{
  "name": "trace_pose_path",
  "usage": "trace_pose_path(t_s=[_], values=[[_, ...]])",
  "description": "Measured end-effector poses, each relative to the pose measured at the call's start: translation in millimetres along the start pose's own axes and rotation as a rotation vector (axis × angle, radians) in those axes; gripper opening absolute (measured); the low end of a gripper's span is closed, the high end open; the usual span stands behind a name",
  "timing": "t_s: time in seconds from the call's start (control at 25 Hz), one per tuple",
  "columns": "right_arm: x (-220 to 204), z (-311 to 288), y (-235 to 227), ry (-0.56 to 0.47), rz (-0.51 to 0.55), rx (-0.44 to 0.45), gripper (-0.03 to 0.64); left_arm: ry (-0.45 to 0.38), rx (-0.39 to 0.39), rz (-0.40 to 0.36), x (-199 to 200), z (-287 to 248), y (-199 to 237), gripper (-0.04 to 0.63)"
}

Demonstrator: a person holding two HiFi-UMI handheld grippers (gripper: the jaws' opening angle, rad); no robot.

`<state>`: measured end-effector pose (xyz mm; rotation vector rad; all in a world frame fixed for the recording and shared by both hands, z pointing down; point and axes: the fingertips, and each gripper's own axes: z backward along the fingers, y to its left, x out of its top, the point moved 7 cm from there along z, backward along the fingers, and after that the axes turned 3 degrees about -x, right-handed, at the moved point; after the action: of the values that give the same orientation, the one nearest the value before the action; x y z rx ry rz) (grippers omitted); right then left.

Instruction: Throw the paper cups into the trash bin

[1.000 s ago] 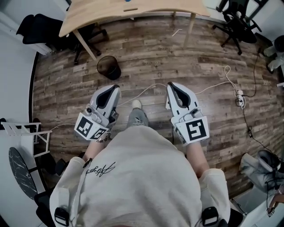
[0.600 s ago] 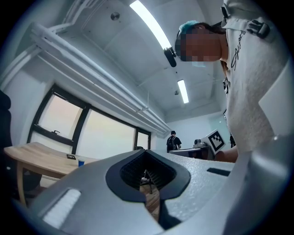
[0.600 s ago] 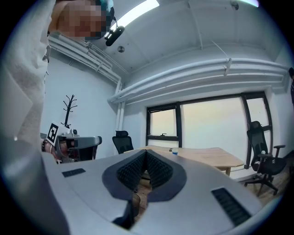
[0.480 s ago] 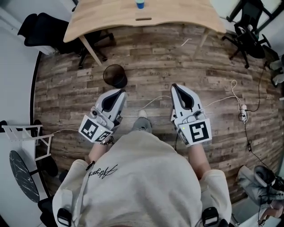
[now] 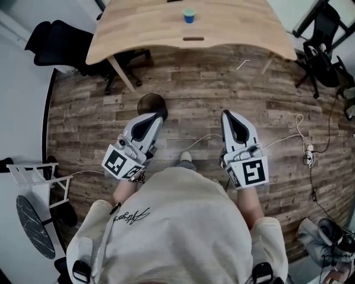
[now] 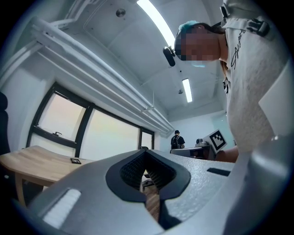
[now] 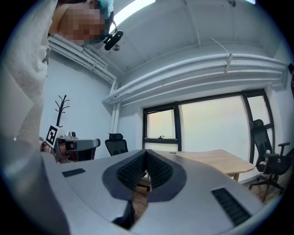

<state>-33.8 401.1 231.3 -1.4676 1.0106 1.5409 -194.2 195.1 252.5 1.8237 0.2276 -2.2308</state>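
Observation:
A blue paper cup [image 5: 189,15] stands on the wooden table [image 5: 144,28] at the top of the head view. The dark round trash bin [image 5: 150,103] sits on the floor in front of the table, its near side hidden behind my left gripper [image 5: 156,117]. That gripper is shut and empty, held level at waist height. My right gripper [image 5: 228,114] is shut and empty too, level beside it. In the left gripper view the left gripper [image 6: 145,151] has jaws that meet with nothing between them; in the right gripper view the right gripper [image 7: 146,152] looks the same. Neither gripper view shows the cup.
Black office chairs [image 5: 58,45] stand left of the table, and another chair [image 5: 324,52] to its right. A white cable with a power strip [image 5: 308,158] lies on the plank floor at right. A white rack [image 5: 33,173] and a dark round tabletop [image 5: 34,224] are at the left edge.
The person has walked toward the table. The table and blue cup have come further into view, and the bin now lies right at the left gripper's tip. Both grippers stay shut.

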Motion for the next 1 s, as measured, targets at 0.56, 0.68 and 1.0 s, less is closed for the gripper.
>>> trace_pose_path(t_s=[0.56, 0.68, 1.0], values=[[4.7, -40.6, -12.8, -0.008, 0.000, -0.014, 0.009, -0.012, -0.027, 0.016, -5.3, -33.6, 43.0, 0.003], [3.5, -47.0, -13.7, -0.007, 0.002, -0.014, 0.009, -0.009, -0.019, 0.010, -5.4, -31.7, 49.8, 0.003], [-1.9, -46.4, -9.4, 0.006, 0.001, -0.052, 0.009, -0.008, -0.020, 0.005, -0.8, -21.0, 62.2, 0.003]])
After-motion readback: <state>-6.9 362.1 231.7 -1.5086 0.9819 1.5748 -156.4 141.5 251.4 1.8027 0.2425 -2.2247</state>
